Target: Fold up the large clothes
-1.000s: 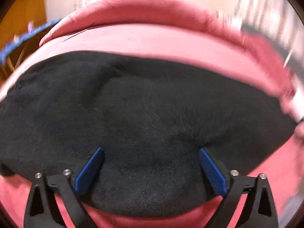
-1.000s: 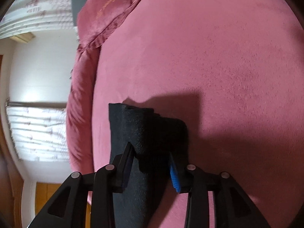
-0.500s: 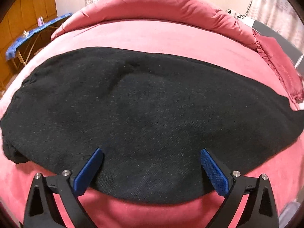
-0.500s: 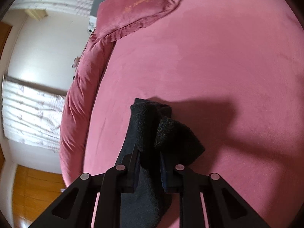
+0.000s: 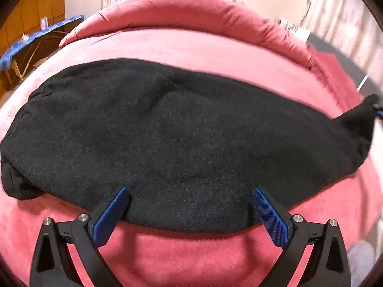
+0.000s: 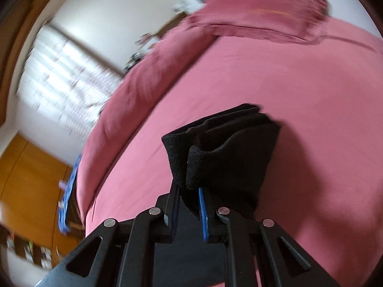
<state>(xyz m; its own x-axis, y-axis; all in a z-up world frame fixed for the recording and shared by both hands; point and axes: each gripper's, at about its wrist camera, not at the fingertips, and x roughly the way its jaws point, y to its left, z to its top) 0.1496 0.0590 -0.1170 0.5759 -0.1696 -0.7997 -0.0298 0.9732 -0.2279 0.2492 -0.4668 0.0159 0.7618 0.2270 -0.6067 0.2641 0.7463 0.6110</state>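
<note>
A large black knit garment (image 5: 182, 138) lies spread across a pink bed (image 5: 191, 45). My left gripper (image 5: 189, 203) is open, its blue pads on either side of the garment's near edge, holding nothing. My right gripper (image 6: 189, 196) is shut on a bunched end of the black garment (image 6: 222, 148) and holds it lifted above the pink bed (image 6: 299, 95). In the left wrist view that raised end (image 5: 359, 119) shows at the far right.
A rolled pink bolster (image 5: 191, 12) runs along the bed's far side. A pink pillow (image 6: 263, 9) lies at the bed's far end. A blue-covered ironing board (image 5: 31, 40) stands to the left by wooden cupboards. Curtained windows (image 6: 64, 76) are behind the bed.
My right gripper has lifted and swung the pinched garment end; its view tilted toward the room. The garment's right end has risen off the bed. My left gripper stayed open at the near edge.
</note>
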